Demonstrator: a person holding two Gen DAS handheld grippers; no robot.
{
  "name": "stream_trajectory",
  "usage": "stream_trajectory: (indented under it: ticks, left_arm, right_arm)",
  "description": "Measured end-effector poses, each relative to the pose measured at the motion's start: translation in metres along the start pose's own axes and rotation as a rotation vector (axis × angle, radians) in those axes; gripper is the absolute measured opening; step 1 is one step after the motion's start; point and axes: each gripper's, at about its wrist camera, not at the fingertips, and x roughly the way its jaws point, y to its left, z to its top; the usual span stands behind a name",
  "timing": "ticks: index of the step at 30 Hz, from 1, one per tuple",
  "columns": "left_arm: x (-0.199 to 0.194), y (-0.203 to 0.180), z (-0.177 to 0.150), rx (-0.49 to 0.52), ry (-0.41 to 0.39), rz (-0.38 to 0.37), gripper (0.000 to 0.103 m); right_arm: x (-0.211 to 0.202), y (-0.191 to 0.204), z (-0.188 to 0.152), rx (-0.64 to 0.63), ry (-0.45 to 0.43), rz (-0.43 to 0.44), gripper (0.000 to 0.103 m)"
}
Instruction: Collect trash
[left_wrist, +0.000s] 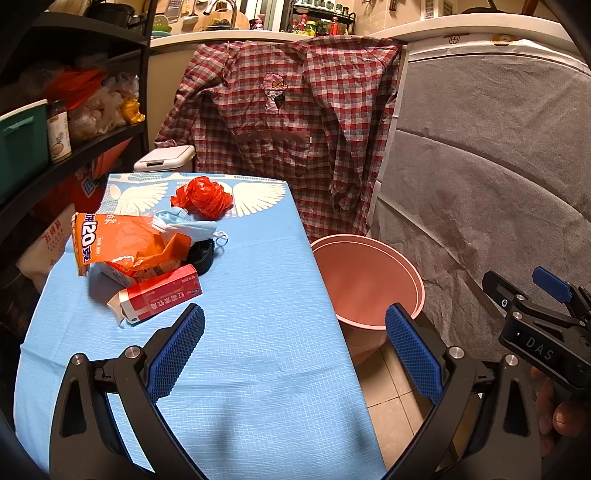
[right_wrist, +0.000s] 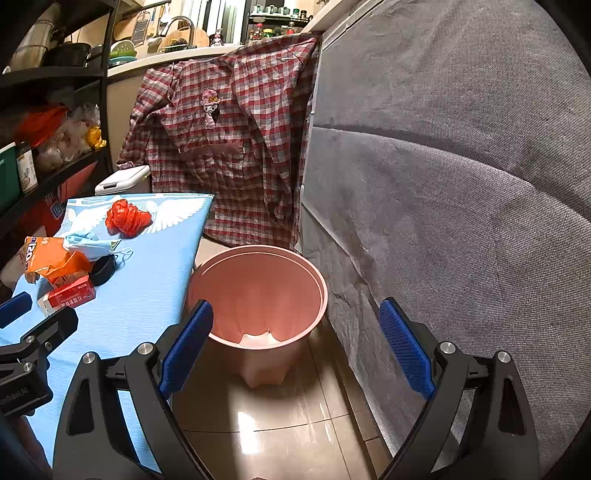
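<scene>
My left gripper (left_wrist: 295, 328) stands wide, nothing between its blue pads (left_wrist: 177, 350), hanging over the near right edge of the table (left_wrist: 258, 369), one finger above the blue cloth and the other past the edge, in front of the bin (left_wrist: 369, 280). My right gripper (right_wrist: 295, 325) is wide too and holds nothing; it hovers over the tiled floor (right_wrist: 288, 424), with the bin straight ahead between its fingers. In the left view the right gripper shows at the right border with a hand (left_wrist: 554, 402) below it; in the right view the left gripper sits at the left border over the table. The pink bin stands on the floor just beside the table's right edge, upright, with something pale lying at its bottom (right_wrist: 258, 338). The trash lies toward the table's left side: a red and white box (left_wrist: 159, 295) nearest me, its flap open; behind it and partly on it an orange wrapper (left_wrist: 122, 240); a dark round thing (left_wrist: 201, 254) just right of those; a blue mask (left_wrist: 188, 225) touching the wrapper's far edge; and a crumpled red bag (left_wrist: 203, 197) apart near the far edge. Beyond the table a plaid shirt (left_wrist: 295, 122) hangs, with grey fabric (left_wrist: 480, 166) to the right of the bin and shelves (left_wrist: 74, 147) to the left.
</scene>
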Motion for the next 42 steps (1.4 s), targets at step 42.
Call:
stream_trajectory:
  ticks: [42]
  left_arm:
    - [-0.022, 0.033, 0.036, 0.016, -0.016, -0.004, 0.067]
  right_arm:
    - [-0.014, 0.021, 0.016, 0.022, -0.069, 0.103, 0.060]
